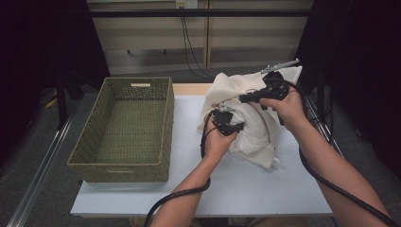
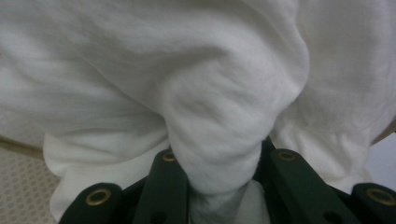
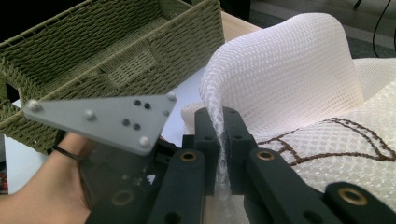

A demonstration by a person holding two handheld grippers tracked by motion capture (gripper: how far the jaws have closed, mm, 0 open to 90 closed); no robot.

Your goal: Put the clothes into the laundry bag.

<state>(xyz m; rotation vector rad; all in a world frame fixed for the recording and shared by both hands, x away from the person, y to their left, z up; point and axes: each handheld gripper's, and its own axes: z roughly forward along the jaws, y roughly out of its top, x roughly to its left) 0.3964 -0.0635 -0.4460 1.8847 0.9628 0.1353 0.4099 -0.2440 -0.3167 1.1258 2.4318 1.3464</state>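
Two grippers, left gripper [image 1: 229, 122] and right gripper [image 1: 263, 92], jaws clamped on a bunched white cloth [image 1: 246, 118] above the bench [image 1: 246, 184]; we judge carrying it to the woven basket [image 1: 94, 168] comes next.

Green woven basket [image 1: 124, 130] on white table [image 1: 246, 184], left side; black cables [image 1: 189, 42] behind.

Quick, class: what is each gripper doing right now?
Left gripper: shut on the cloth.
Right gripper: shut on the cloth.
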